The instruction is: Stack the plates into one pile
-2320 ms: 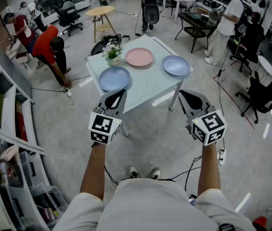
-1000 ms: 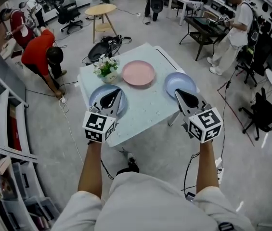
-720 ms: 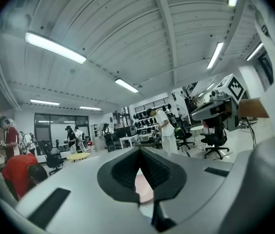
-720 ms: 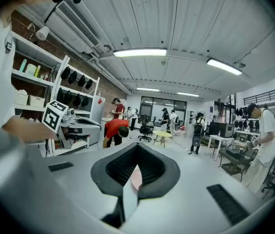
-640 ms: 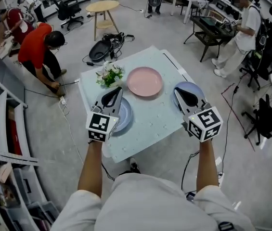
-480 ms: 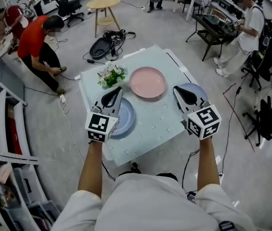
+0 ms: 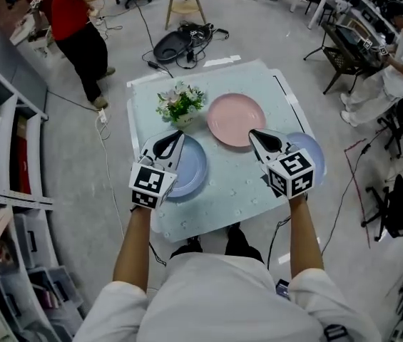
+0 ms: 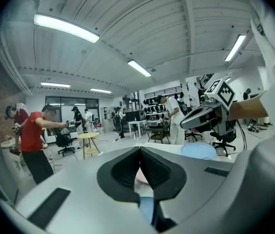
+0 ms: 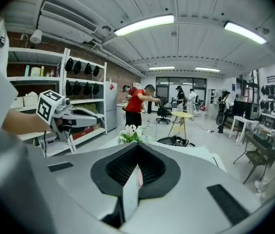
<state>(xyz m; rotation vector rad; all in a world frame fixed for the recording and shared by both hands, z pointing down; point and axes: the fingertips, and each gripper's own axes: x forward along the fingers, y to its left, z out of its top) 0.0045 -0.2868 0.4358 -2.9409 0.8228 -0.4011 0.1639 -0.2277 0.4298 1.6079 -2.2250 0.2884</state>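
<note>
Head view: the left gripper point(image 7: 171, 138) and the right gripper point(image 7: 255, 135) are held side by side over the near half of the table point(image 7: 215, 206), both pointing away from the person.

**Tool state.** In each gripper view the two jaws are closed against each other, and nothing lies between them. Both tools are clenched and empty. This is probably a carrying posture for the approach. The jaws have to part before either can take a rim.

**Task items.**
- The left blue plate point(image 7: 191, 169) lies flat directly under the left gripper, showing on its inner side.
- The pink plate point(image 7: 235, 118) lies flat just ahead of the right gripper's tip and slightly to its inner side.
- The right blue plate point(image 7: 315, 150) lies on the outer side of the right gripper, and its marker cube partly hides it.
- The three plates sit apart from one another, so no pile has been started.

**Other items.** A flower pot point(image 7: 180, 105) stands just ahead of the left gripper's tip. A forward reach on that side has to keep clear of it.

**Assessment.** One tool is placed over each blue plate. This suggests that each hand is assigned the plate nearest to it.
</note>
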